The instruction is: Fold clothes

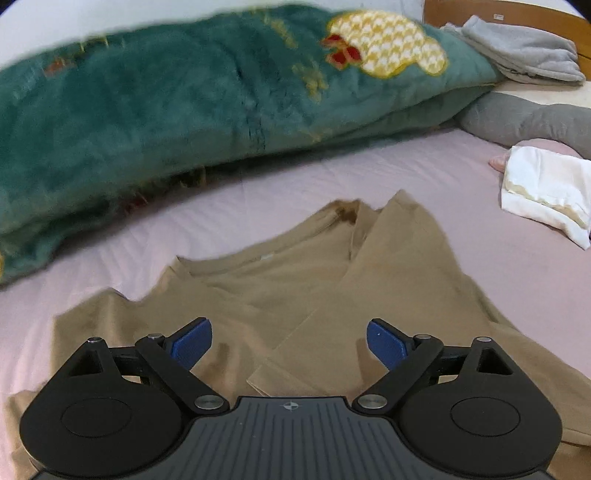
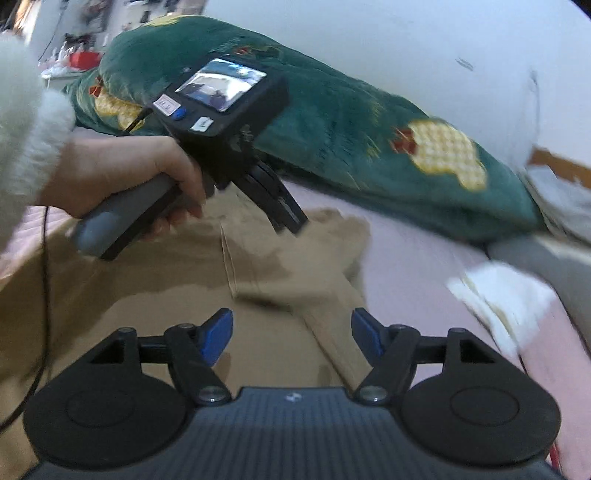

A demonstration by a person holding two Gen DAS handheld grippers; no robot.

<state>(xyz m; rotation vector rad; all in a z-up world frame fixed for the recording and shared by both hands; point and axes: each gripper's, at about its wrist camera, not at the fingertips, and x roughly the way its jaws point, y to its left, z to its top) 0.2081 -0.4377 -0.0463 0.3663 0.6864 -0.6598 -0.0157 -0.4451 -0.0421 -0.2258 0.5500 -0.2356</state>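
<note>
A tan shirt (image 1: pixel 295 280) lies on the bed's pink sheet (image 1: pixel 277 192), partly folded: one side is turned in over the middle, so a straight folded edge runs diagonally across the body, and the neckline faces the far side of the bed. In the right wrist view the same shirt (image 2: pixel 184 280) spreads under both tools, with a hemmed edge running down toward the camera.

The left gripper (image 1: pixel 289 343) hangs above the near part of the shirt with its blue fingers (image 1: pixel 194 341) spread wide and nothing between them; the cloth lies below, not pinched. The right gripper (image 2: pixel 291 338) is also over the shirt, near its right edge, its fingers (image 2: pixel 218 339) apart and empty.

In the right wrist view the person's left hand (image 2: pixel 122 181), in a fluffy white sleeve (image 2: pixel 26 129), holds the other tool by its grey handle above the shirt, its small screen facing up.

Beyond the shirt a thick green blanket (image 1: pixel 184 96) with yellow patterned patches is heaped along the far side of the bed. To the right lies a folded white cloth (image 1: pixel 546 192) on the sheet, apart from the shirt, and farther back grey garments (image 1: pixel 524 55) rest by a wooden headboard (image 1: pixel 517 11). Much of the right wrist view is blurred.
</note>
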